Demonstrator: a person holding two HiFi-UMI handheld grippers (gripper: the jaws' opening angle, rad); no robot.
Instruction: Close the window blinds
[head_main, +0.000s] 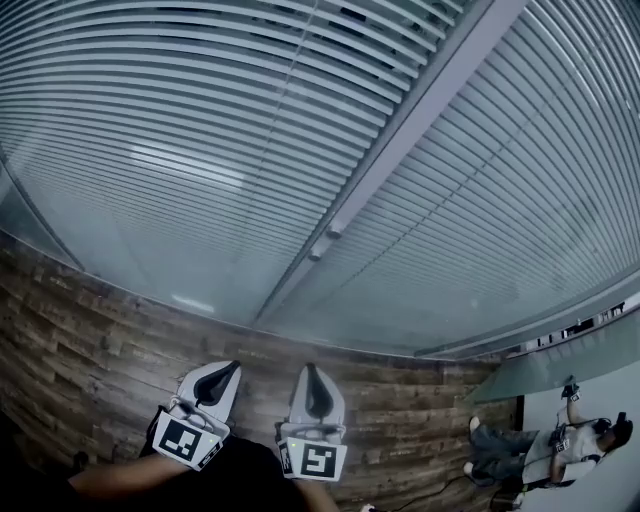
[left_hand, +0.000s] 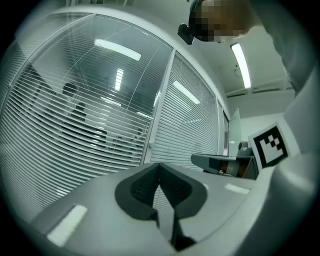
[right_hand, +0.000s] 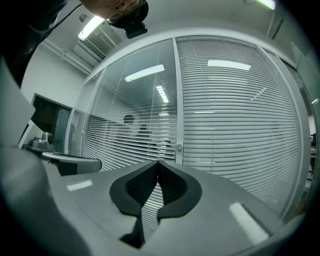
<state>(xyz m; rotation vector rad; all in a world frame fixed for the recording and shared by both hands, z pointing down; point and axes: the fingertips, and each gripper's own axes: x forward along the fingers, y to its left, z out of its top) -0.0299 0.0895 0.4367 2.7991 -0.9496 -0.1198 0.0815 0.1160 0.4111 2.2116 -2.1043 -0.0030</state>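
left gripper (head_main: 234, 366): bottom of head view, nearest the camera; jaws clenched tip to tip, nothing between them; its own view shows the tips (left_hand: 159, 165) meeting with only blind slats visible past the gap lower down
right gripper (head_main: 310, 367): just beside the left one, also at the bottom edge; jaws clenched, empty; own view (right_hand: 158, 161) shows the same tip-to-tip closure
marker cubes: one on each gripper's back end, left (head_main: 186, 440), right (head_main: 316, 460)
forearm (head_main: 110, 478): person's left, bare, coming in from the lower left corner
aim: both grippers point level at the window; neither touches the blinds
left blind (head_main: 180, 150): fills the left pane ahead; slats tilted open with gaps, dark shapes and light strips visible through it in the right gripper view (right_hand: 130, 125)
right blind (head_main: 520, 200): right pane; slats look flatter and denser, mostly white (right_hand: 235, 115)
window post (head_main: 400, 130): pale upright between the two panes
knob (head_main: 334, 229): small, round, on the post, a second one just below; the right gripper view shows one too (right_hand: 180, 147)
wooden floor (head_main: 90, 340): dark planks below the window
person (head_main: 560, 445): far right on the floor, well apart from the grippers, detail too small to make out
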